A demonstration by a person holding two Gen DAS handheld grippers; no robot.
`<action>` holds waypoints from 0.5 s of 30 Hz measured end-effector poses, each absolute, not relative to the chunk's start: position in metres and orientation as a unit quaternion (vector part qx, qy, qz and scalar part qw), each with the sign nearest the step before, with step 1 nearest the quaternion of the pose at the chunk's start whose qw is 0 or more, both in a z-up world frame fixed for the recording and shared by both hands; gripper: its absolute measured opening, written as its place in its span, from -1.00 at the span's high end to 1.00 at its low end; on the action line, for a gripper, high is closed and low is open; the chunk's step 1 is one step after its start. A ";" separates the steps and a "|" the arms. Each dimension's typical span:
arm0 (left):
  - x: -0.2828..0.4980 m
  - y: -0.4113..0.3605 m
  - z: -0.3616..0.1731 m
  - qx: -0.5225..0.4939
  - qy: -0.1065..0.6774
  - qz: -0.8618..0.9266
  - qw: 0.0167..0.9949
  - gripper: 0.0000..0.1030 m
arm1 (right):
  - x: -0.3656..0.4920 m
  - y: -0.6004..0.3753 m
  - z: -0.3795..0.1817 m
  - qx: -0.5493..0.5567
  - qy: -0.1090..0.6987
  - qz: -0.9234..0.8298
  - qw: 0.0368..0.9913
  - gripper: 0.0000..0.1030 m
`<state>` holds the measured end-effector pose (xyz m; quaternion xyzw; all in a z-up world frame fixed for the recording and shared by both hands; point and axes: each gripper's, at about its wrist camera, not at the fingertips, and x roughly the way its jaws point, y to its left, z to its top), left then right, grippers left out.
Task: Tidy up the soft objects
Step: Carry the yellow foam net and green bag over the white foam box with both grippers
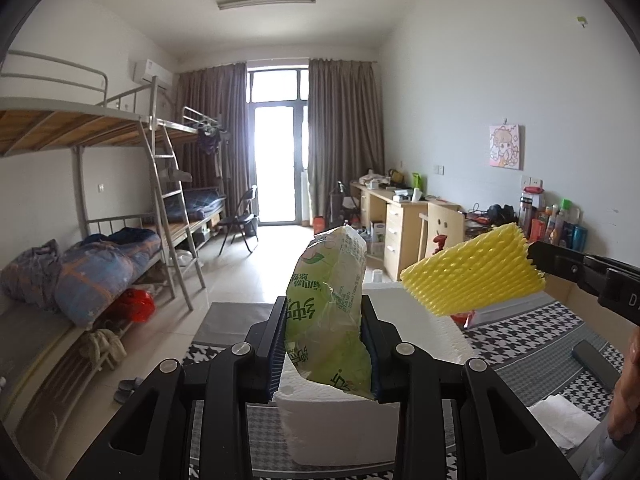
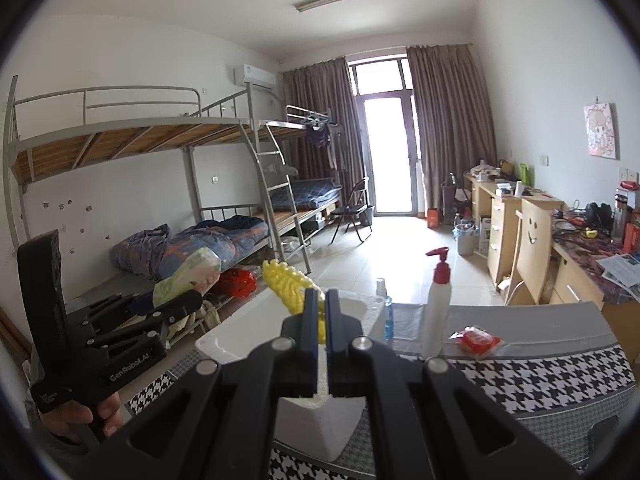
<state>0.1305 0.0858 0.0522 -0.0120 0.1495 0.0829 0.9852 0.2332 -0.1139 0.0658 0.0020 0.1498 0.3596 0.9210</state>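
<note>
Dormitory quarters are forming the backdrop: bunk beds (image 1: 120,184) along one wall, desks (image 2: 516,216) along the other, and a houndstooth-covered table (image 2: 540,372) serving as the work surface.

Left gripper (image 1: 328,344) is holding its jaws partly closed on a green plastic-wrapped tissue pack (image 1: 332,304), squeezing the soft pack near its lower half so that it is standing upright above a white foam box (image 1: 340,428). Right gripper (image 2: 316,344) is pinching its jaws almost fully together on a yellow foam net (image 2: 290,286), gripping it by one edge so that the rest is projecting forward over the box.

Both items are being carried in the air over the box, which is probably the intended receptacle; neither is resting in it yet.

Left wrist view is showing the net's full flat, dimpled face (image 1: 472,276) and the right gripper's arm entering from the side. Right wrist view is showing the net only edge-on, but is revealing the box's hollow interior (image 2: 256,320), a pump bottle (image 2: 438,304), a blue spray bottle (image 2: 386,312) and a red packet (image 2: 478,340) on the table, plus the hand (image 2: 80,416) holding the left gripper.
</note>
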 end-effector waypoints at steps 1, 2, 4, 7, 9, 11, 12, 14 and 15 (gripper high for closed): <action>0.130 0.087 0.052 -0.012 0.149 0.084 0.985 0.33 | 0.234 -0.113 0.065 0.002 0.151 0.361 0.920 0.91; 0.129 0.087 0.052 -0.011 0.149 0.085 0.985 0.33 | 0.235 -0.111 0.065 0.003 0.153 0.362 0.919 0.91; 0.128 0.087 0.052 -0.010 0.148 0.086 0.985 0.33 | 0.234 -0.108 0.066 0.001 0.154 0.366 0.918 0.91; 0.127 0.088 0.052 -0.013 0.147 0.086 0.985 0.33 | 0.234 -0.103 0.065 -0.001 0.157 0.369 0.916 0.91; 0.127 0.087 0.052 -0.014 0.148 0.087 0.985 0.33 | 0.235 -0.100 0.064 -0.004 0.160 0.371 0.915 0.91; 0.128 0.087 0.051 -0.015 0.149 0.086 0.985 0.33 | 0.236 -0.097 0.063 -0.004 0.163 0.372 0.914 0.91; 0.128 0.088 0.051 -0.016 0.149 0.085 0.985 0.33 | 0.237 -0.098 0.063 -0.004 0.164 0.372 0.914 0.91; 0.127 0.088 0.050 -0.017 0.149 0.085 0.985 0.33 | 0.238 -0.095 0.062 -0.007 0.167 0.372 0.913 0.91; 0.127 0.088 0.050 -0.018 0.149 0.084 0.985 0.33 | 0.238 -0.094 0.061 -0.007 0.168 0.372 0.913 0.91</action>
